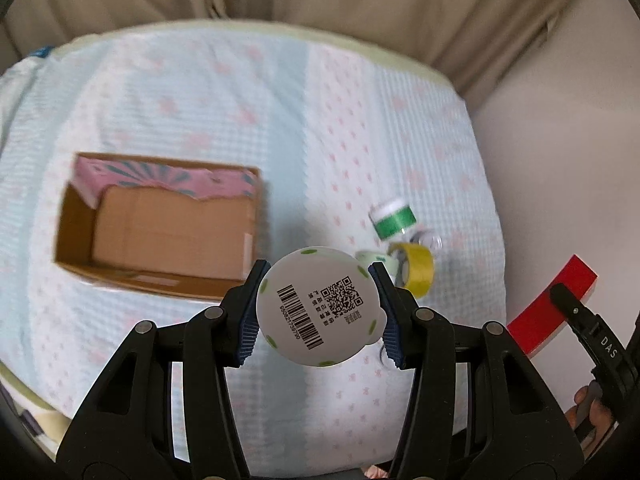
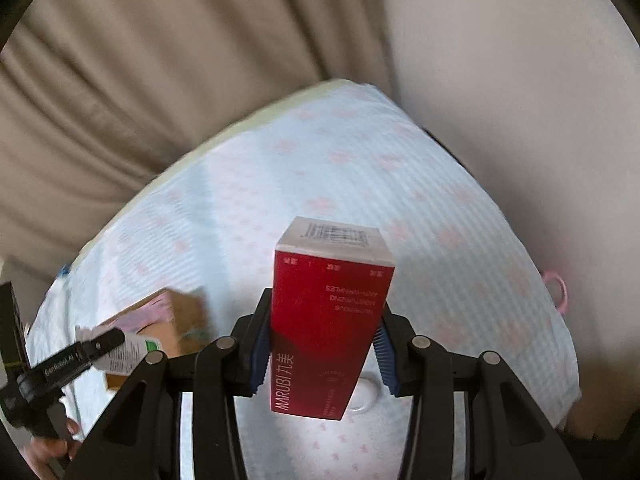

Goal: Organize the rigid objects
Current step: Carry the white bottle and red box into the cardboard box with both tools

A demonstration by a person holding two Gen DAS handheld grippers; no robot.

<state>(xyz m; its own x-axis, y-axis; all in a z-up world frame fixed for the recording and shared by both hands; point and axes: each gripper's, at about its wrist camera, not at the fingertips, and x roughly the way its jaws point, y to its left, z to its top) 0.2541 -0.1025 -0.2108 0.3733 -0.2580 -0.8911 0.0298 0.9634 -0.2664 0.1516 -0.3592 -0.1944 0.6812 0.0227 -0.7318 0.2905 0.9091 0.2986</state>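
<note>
My left gripper (image 1: 318,306) is shut on a round white container with green dots and a barcode (image 1: 318,306), held above the bed. An open cardboard box (image 1: 160,228) with a pink printed flap lies on the bedspread to the left of it. My right gripper (image 2: 322,344) is shut on a tall red carton with white lettering (image 2: 328,332), also lifted over the bed. In the left wrist view the red carton (image 1: 552,304) and the right gripper (image 1: 588,328) show at the right edge. The left gripper (image 2: 92,344) shows at the left of the right wrist view, before the cardboard box (image 2: 180,320).
A green and white tape roll (image 1: 392,220), a yellow tape roll (image 1: 416,270) and a pale roll (image 1: 376,260) lie together on the bedspread (image 1: 240,100) right of the box. Beige curtains hang behind the bed. A pink loop (image 2: 556,288) hangs at the bed's right edge.
</note>
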